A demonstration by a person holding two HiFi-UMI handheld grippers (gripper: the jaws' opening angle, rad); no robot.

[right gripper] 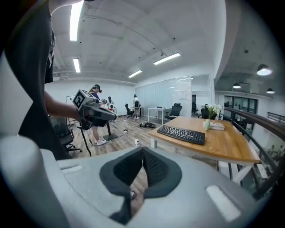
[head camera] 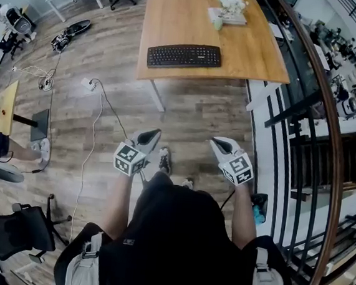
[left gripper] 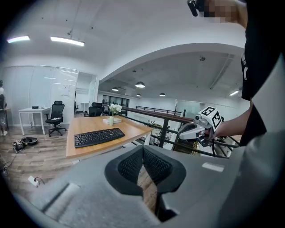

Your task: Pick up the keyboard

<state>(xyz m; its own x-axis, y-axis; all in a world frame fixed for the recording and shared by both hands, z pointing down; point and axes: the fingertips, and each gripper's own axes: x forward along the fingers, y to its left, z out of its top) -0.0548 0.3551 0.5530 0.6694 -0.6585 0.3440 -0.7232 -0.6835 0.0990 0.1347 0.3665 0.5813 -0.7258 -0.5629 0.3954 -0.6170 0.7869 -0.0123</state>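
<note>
Keyboard (head camera: pixel 184 56) legends unreadable, side table (head camera: pixel 5 106) cropped

One keyboard (head camera: pixel 184 56), one vase (head camera: pixel 218 23), one wooden table (head camera: pixel 177 19), two claws (head camera: pixel 154 133) (head camera: pixel 215 142)

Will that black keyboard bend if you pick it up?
Probably not: the keyboard looks like a stiff, flat slab. Long and thin, it may tip if gripped at one end. Lying flat on the table, it shouldn't roll.

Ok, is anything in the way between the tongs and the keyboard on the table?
Nothing visible. Bare floor separates the shut left tongs and right tongs from the table; the keyboard lies alone near its front edge, the vase and books behind it.
</note>
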